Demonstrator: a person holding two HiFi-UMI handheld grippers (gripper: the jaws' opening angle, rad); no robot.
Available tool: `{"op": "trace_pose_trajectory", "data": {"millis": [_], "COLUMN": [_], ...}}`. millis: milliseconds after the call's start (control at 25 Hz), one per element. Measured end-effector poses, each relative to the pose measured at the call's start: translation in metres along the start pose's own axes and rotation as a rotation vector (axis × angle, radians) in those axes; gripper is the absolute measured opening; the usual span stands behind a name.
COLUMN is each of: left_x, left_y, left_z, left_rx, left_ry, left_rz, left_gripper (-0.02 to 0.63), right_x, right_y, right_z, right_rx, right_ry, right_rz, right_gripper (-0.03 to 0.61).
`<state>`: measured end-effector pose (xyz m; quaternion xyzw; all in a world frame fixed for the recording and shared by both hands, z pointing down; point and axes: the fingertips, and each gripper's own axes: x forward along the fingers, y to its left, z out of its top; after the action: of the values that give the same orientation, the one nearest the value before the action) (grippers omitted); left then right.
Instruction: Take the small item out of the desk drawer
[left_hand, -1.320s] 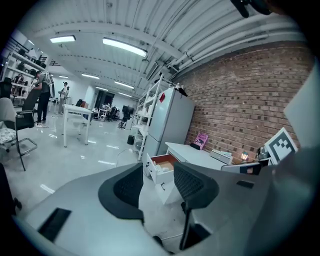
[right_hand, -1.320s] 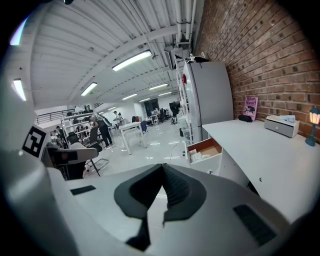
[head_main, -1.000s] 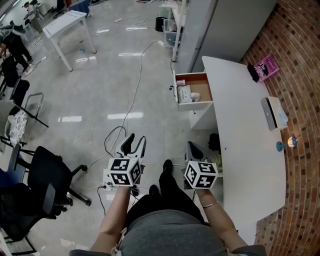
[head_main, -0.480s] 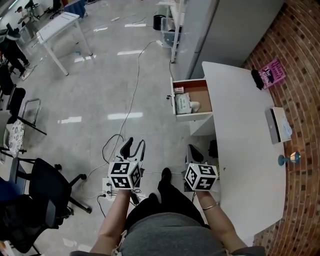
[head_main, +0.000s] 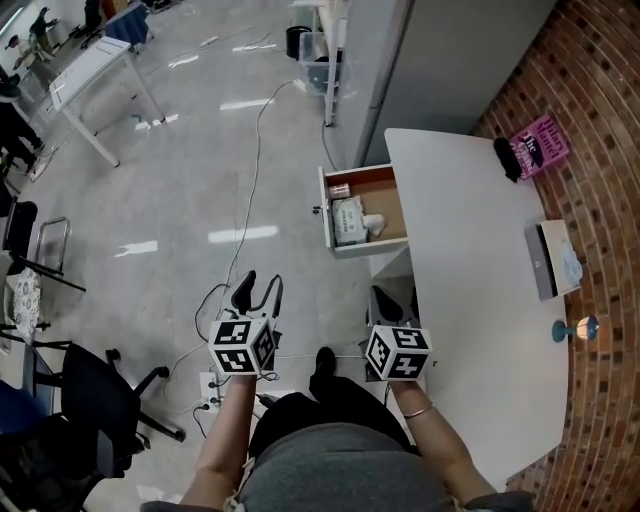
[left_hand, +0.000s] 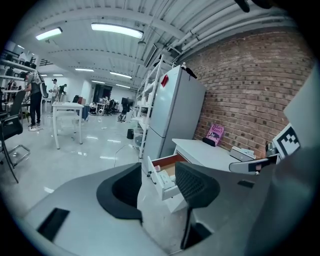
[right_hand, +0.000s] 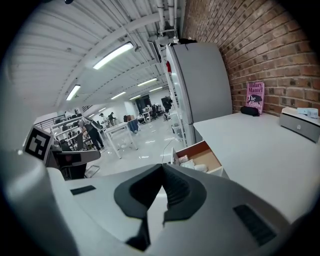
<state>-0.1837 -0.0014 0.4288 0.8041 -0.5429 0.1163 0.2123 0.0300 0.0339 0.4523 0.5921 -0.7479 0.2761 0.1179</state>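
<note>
In the head view the drawer (head_main: 392, 205) of the desk (head_main: 480, 300) is already pulled out. The small white item (head_main: 373, 222) lies inside it, just beside a pale box (head_main: 347, 220). The left gripper (head_main: 258, 288) and the right gripper (head_main: 385, 298) are both held low near the person's body, well apart from the drawer, and neither carries anything. In the left gripper view the jaws stand wide. They have just been opening further, and nothing is between them; only the open drawer is seen far behind the gap. In the right gripper view the two pads meet at their tips, so this gripper is closed and empty, and the drawer with its contents appears beyond it. I judge that the task is in its early part: the drawer is open, but the item is not touched yet. What is left is to bring a gripper to the drawer, probably the left one since it is ready, close it on the item and lift it out.
</note>
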Motion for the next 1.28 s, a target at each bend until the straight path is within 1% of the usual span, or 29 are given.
{"op": "trace_pose_trajectory", "data": {"millis": [80, 280, 440, 600, 720, 920, 1120, 1280], "left_x": [0.014, 0.044, 0.066, 0.092, 0.117, 0.157, 0.193, 0.22], "left_y": [-0.003, -0.02, -0.03, -0.035, -0.04, -0.044, -0.04, -0.045], "left_z": [0.004, 0.016, 0.027, 0.033, 0.037, 0.051, 0.064, 0.065], "left_rx": [0.005, 0.035, 0.072, 0.089, 0.106, 0.173, 0.178, 0.202], "left_ry": [0.011, 0.027, 0.035, 0.05, 0.067, 0.097, 0.129, 0.163], "left_rz": [-0.004, -0.039, -0.077, -0.126, -0.168, -0.245, -0.321, -0.371], "left_gripper": [0.21, 0.213, 0.213, 0.213, 0.213, 0.213, 0.213, 0.213], "right_x": [0.007, 0.016, 0.022, 0.03, 0.041, 0.063, 0.085, 0.093], "right_y": [-0.009, -0.026, -0.034, -0.042, -0.055, -0.067, -0.068, -0.075], "right_z": [0.007, 0.023, 0.027, 0.027, 0.035, 0.06, 0.071, 0.07], "right_rx": [0.016, 0.044, 0.073, 0.087, 0.096, 0.12, 0.157, 0.186], "right_ry": [-0.003, -0.022, -0.03, -0.02, -0.024, -0.055, -0.047, -0.041], "right_rz": [0.003, -0.004, -0.023, -0.045, -0.083, -0.146, -0.208, -0.257], "right_gripper": [0.003, 0.003, 0.003, 0.003, 0.003, 0.003, 0.003, 0.003]}}
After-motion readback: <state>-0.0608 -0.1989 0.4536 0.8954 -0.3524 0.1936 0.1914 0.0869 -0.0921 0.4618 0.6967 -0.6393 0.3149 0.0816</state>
